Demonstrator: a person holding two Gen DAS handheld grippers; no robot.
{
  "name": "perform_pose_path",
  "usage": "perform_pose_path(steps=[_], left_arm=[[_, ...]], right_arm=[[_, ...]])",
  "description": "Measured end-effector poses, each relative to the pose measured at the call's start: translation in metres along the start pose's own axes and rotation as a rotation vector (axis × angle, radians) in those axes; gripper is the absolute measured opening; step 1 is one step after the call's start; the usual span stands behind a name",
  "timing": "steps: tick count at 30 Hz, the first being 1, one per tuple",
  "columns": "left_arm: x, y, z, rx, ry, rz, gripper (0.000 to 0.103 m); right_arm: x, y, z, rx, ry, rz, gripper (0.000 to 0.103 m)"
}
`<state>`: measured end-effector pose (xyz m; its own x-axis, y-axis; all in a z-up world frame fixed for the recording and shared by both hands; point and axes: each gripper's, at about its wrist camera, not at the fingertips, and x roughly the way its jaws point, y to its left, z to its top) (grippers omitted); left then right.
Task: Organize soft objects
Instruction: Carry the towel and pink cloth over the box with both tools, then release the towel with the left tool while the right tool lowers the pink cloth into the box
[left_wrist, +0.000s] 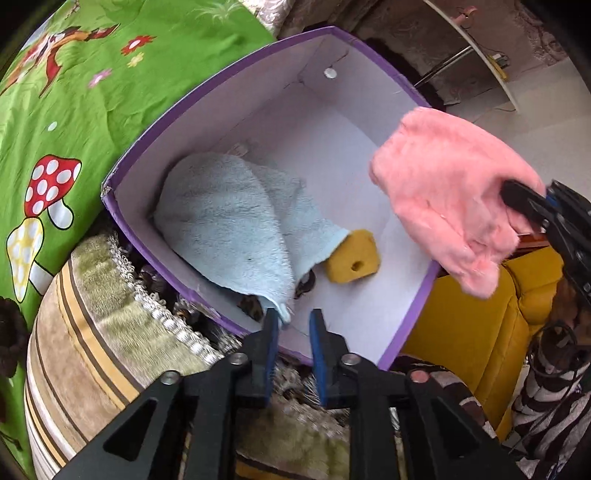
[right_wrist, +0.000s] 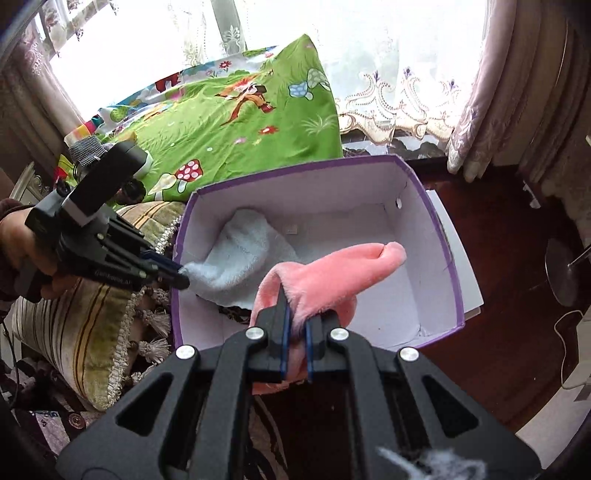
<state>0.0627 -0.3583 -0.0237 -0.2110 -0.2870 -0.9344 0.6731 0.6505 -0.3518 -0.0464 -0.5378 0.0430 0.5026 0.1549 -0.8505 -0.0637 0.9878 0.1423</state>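
Observation:
A purple box (left_wrist: 122, 206) with a white inside holds a light blue towel (left_wrist: 229, 225) and a yellow sponge (left_wrist: 352, 258). My left gripper (left_wrist: 293, 319) is open at the box's near rim, with the towel's corner beside its left finger. In the right wrist view the left gripper (right_wrist: 181, 275) sits at the towel (right_wrist: 243, 254) by the box's left wall (right_wrist: 176, 280). My right gripper (right_wrist: 297, 317) is shut on a pink plush cloth (right_wrist: 332, 273) and holds it above the box. The cloth also shows in the left wrist view (left_wrist: 450, 195).
A green cartoon-print blanket (left_wrist: 92, 103) lies beyond the box. A striped fringed cushion (left_wrist: 92, 332) sits beside the box's near left. A yellow seat (left_wrist: 476, 325) is to the right. Curtains (right_wrist: 498, 85) and a window are behind.

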Motion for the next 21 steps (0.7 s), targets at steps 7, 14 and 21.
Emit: perform_pose_path(steps=[7,14,21], left_arm=[[-0.064,0.023,-0.017,-0.116,-0.208,-0.141,0.045],[-0.093,0.052,-0.055,-0.231,-0.337,-0.216,0.045],[-0.094,0.067,-0.071,-0.281,-0.391,-0.253,0.045]], right_arm=[[0.010,0.015,0.003,-0.091,0.032,-0.006,0.009],[0.036,0.040,0.002,-0.244,0.153,-0.023,0.009],[0.071,0.078,0.002,-0.433,0.210,-0.044,0.009]])
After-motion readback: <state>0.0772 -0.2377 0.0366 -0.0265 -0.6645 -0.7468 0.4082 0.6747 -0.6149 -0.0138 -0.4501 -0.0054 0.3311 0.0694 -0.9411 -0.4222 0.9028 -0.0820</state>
